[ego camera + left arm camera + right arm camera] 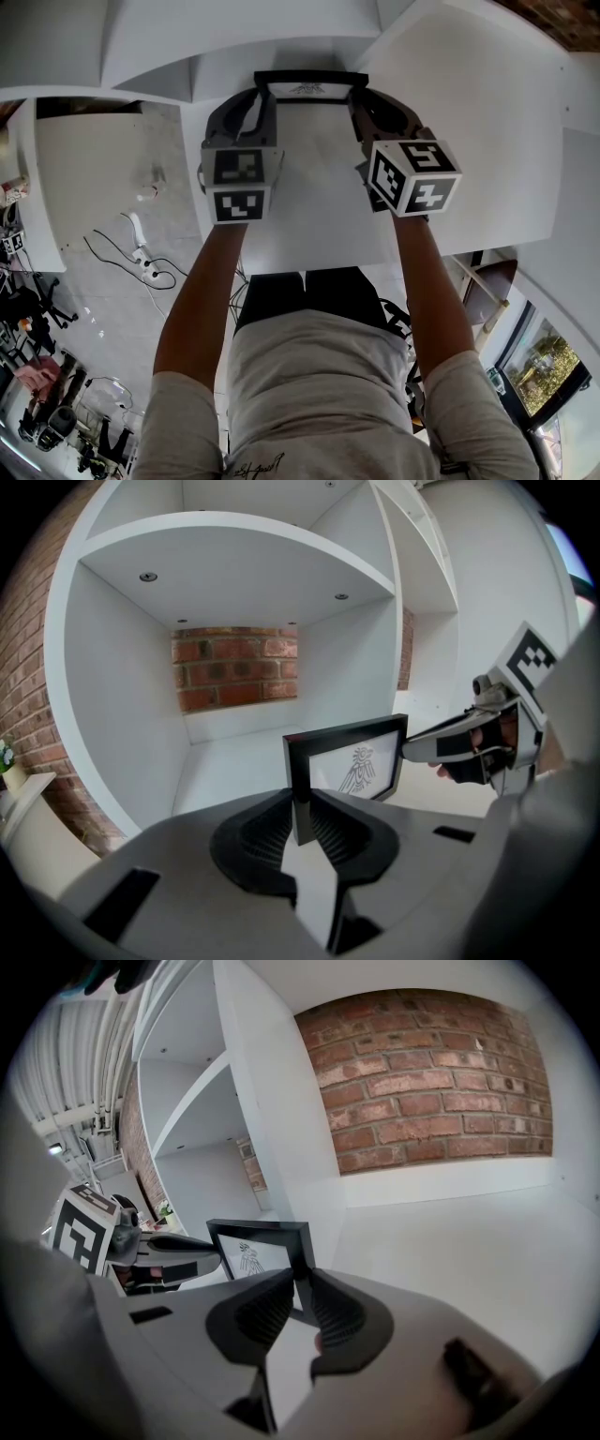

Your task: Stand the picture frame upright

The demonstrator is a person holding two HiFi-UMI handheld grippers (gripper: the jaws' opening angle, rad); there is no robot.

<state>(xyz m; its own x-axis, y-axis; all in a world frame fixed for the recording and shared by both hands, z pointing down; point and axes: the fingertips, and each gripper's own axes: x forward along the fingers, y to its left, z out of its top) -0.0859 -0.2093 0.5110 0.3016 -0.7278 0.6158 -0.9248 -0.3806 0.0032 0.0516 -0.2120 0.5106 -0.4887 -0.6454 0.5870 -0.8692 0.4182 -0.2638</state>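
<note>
Black moulding is gripped at both ends: the picture frame is held upright, or nearly so, over the white shelf board, just ahead of both grippers. Whether its lower edge rests on the board cannot be told.

The left gripper is closed narrowly on the frame's left upright, its ribbed pads pressed against the two faces of the moulding. From this gripper the frame runs off to the right, where its far end is met by the right gripper.

The right gripper is clamped in the same way on the right upright, and from it the frame runs off to the left, towards the left gripper.

A line drawing of a bird-like figure on white paper is turned towards the grippers. Beyond the frame, a red brick wall is seen at the back of the shelf compartment.
</note>
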